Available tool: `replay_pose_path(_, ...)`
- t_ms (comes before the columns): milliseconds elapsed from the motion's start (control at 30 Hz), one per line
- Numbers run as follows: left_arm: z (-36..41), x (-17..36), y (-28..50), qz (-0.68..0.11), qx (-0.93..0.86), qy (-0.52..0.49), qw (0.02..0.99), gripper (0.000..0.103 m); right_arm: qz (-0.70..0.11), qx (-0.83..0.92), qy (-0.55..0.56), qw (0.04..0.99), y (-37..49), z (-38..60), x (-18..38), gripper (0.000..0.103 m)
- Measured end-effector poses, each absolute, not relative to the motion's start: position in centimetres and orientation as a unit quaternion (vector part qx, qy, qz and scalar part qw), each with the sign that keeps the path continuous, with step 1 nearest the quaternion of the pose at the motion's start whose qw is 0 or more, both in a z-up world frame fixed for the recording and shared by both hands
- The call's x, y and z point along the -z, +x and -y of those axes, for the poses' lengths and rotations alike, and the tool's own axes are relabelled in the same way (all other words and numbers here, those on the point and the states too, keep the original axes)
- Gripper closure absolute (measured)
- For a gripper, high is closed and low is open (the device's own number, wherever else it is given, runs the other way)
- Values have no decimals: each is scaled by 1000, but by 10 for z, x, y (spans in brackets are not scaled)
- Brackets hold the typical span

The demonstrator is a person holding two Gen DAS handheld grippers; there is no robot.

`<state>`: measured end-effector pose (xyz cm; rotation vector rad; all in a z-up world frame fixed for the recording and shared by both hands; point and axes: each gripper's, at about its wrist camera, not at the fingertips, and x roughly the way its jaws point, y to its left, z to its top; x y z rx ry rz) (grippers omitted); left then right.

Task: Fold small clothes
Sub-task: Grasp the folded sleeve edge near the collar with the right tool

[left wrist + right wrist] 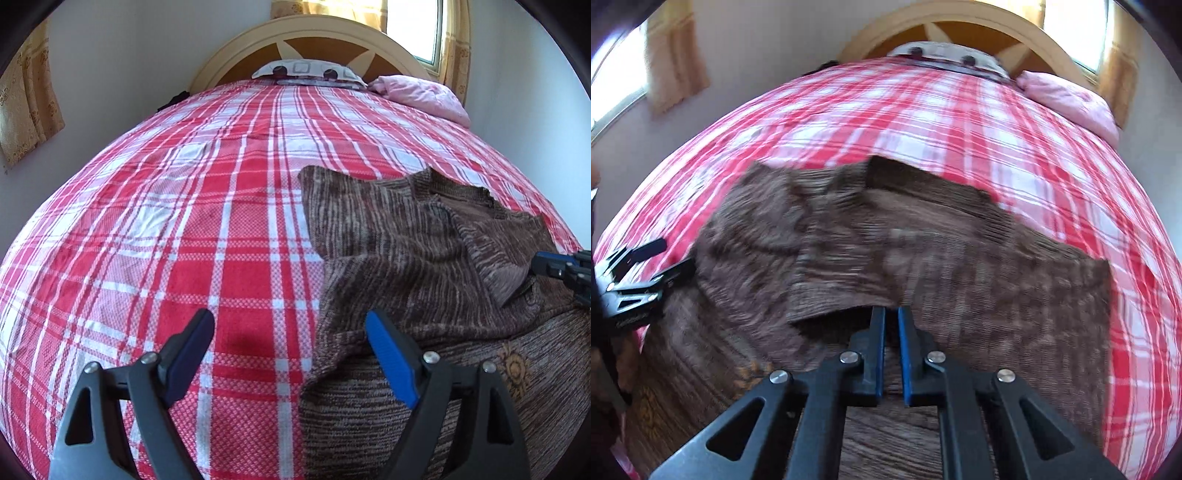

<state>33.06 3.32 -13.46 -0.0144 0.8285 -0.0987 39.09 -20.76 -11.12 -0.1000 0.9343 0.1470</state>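
Left wrist view, gripper: my left gripper (290,332) is spread wide and empty, over the plaid bedspread (184,221).
Left wrist view, sweater: the brown knit sweater (406,243) lies to the right of the spread fingers, its near-left edge just under the blue pad.
Left wrist view, other hand: the right gripper (561,269) comes in at the sweater's far right side, on a folded flap.
Right wrist view, gripper: my right gripper (891,314) is nearly pressed together, pinching the sweater (923,258) at the edge of the flap straight ahead.
Right wrist view, axis: the sweater runs left to right across the bedspread (923,110).
Right wrist view, look: soft, streaky knit, partly folded; blurred here.
Judgement: the right hand is nearer the fold.
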Motion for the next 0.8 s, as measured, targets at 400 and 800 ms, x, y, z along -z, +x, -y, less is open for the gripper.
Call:
replay_pose_path(400, -36, 134, 330, -399, 51, -14, 915, 16, -432, -146, -82, 886, 380, 156, 114, 33)
replay_pose_path(800, -34, 131, 325, -390, 64, -21, 919, 16, -433, -71, -50, 897, 401, 196, 119, 96)
